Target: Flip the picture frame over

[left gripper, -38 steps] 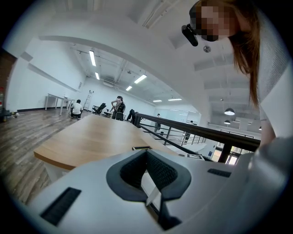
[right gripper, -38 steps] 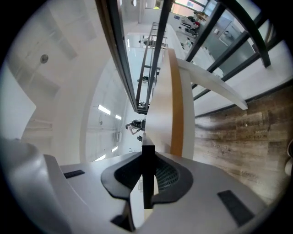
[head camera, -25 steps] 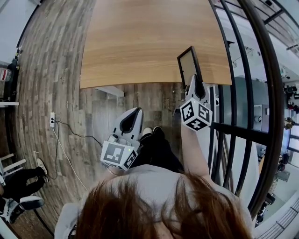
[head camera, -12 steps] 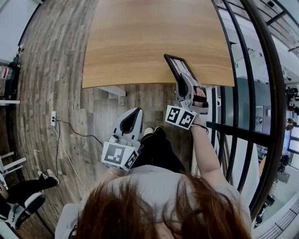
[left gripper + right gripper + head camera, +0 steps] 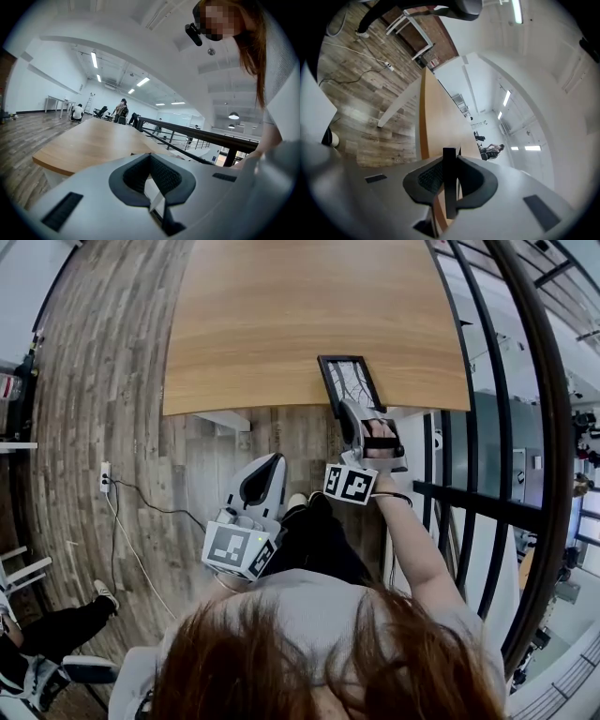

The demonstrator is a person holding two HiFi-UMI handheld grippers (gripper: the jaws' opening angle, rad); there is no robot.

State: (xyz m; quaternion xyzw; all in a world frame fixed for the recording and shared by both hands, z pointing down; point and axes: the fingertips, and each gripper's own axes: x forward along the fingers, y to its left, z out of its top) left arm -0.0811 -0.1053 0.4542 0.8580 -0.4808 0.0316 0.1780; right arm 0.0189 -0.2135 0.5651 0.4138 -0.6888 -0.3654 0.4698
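Black picture frame (image 5: 349, 381) sits clamped in the right gripper (image 5: 350, 409).

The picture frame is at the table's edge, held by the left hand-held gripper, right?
No. The picture frame is at the edge of the table, but the right hand-held gripper holds it, not the left; the right gripper view shows its jaws clamping the frame.

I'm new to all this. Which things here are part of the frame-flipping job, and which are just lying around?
Part of the job:
- picture frame
- right hand-held gripper, clamped on the frame's edge
- wooden table

Just lying about:
- left hand-held gripper, empty and off the table
- power strip on the floor
- black railing
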